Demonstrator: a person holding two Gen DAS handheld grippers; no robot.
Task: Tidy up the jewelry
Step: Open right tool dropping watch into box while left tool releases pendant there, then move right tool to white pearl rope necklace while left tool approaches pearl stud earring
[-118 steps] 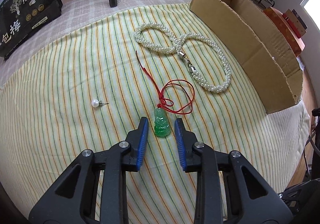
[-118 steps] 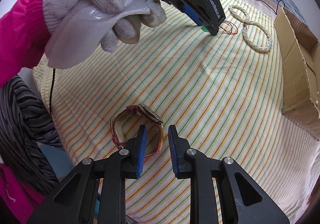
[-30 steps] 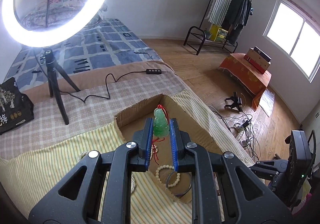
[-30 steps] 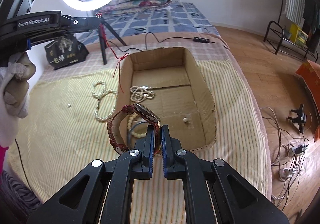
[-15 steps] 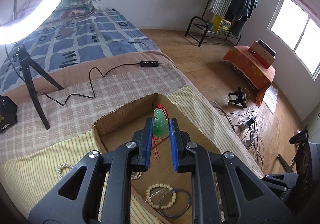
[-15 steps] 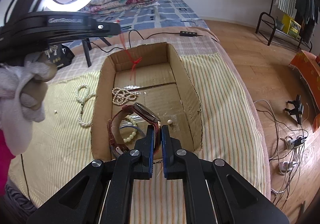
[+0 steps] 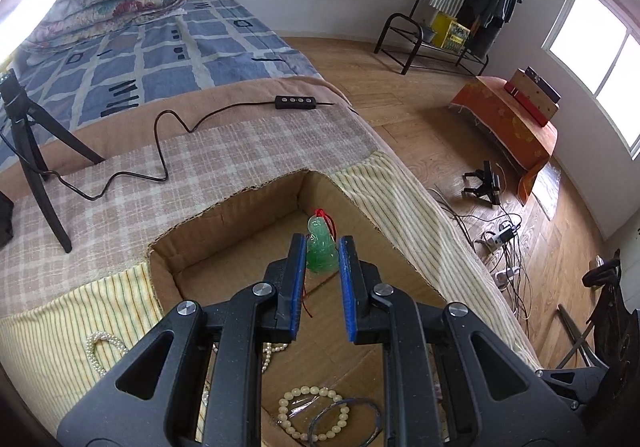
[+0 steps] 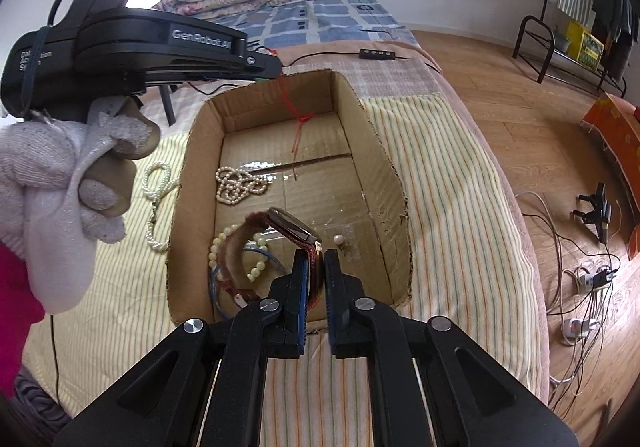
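My left gripper [image 7: 322, 243] is shut on a green jade pendant [image 7: 320, 257], whose red cord [image 8: 300, 127] dangles into the open cardboard box [image 7: 240, 203]. In the right wrist view that gripper [image 8: 272, 67] reaches over the box's far left corner. The jaws of my right gripper [image 8: 315, 259] are opening. The red strap of a watch [image 8: 294, 225] is still between the pads, low over the near end of the box [image 8: 384, 167]. Inside the box lie a pearl necklace [image 8: 238, 183], a bead bracelet [image 8: 256, 271], a blue bangle [image 7: 344, 419] and a pearl earring [image 8: 338, 238].
A second pearl necklace [image 8: 156, 183] lies on the striped cloth left of the box. A gloved hand [image 8: 60, 187] holds the left gripper. A tripod [image 7: 36, 167] and a cable with its controller [image 7: 296, 102] sit behind the box. The bed drops to the floor on the right.
The left gripper has carried the pendant forward and down over the box, and the ring light has left its view. The right gripper's jaws stand slightly wider around the watch strap.
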